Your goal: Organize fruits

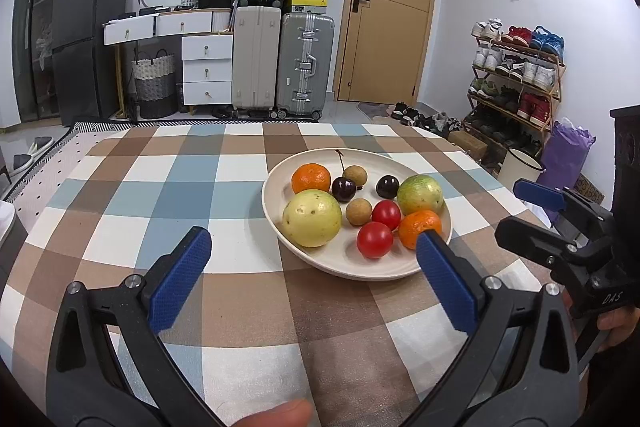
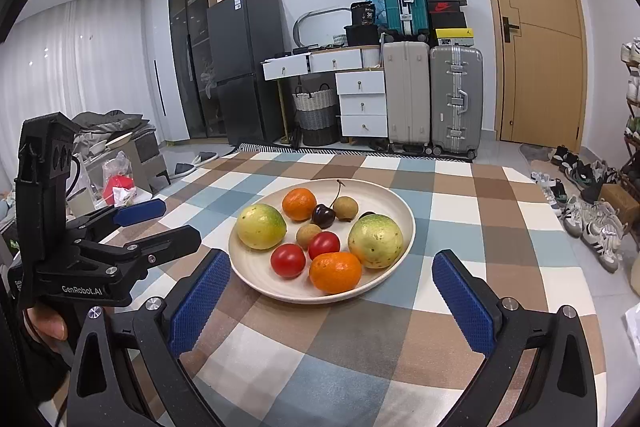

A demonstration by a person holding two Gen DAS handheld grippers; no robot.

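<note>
A cream plate (image 1: pixel 332 259) (image 2: pixel 264 279) sits on the checked tablecloth and holds all the fruit. On it lie two yellow-green guavas (image 1: pixel 312 223) (image 2: pixel 376 241), two oranges (image 1: pixel 311 179) (image 2: pixel 335 271), two red tomatoes (image 1: pixel 374 239) (image 2: pixel 288 260), two dark cherries (image 1: pixel 343 189) (image 2: pixel 323 215) and two brown longans (image 1: pixel 359 211) (image 2: pixel 345 207). My left gripper (image 1: pixel 314 251) is open just before the plate's near left rim, with nothing between its fingers. My right gripper (image 2: pixel 332 273) is open in front of the plate's near rim, also holding nothing.
The checked table (image 1: pixel 168 195) (image 2: pixel 480 227) has bare cloth left of and in front of the plate. Suitcases (image 1: pixel 280 63), a drawer unit (image 1: pixel 206 71), a door (image 1: pixel 388 7) and a shoe rack (image 1: pixel 516 79) stand beyond the table. A hand holds each gripper.
</note>
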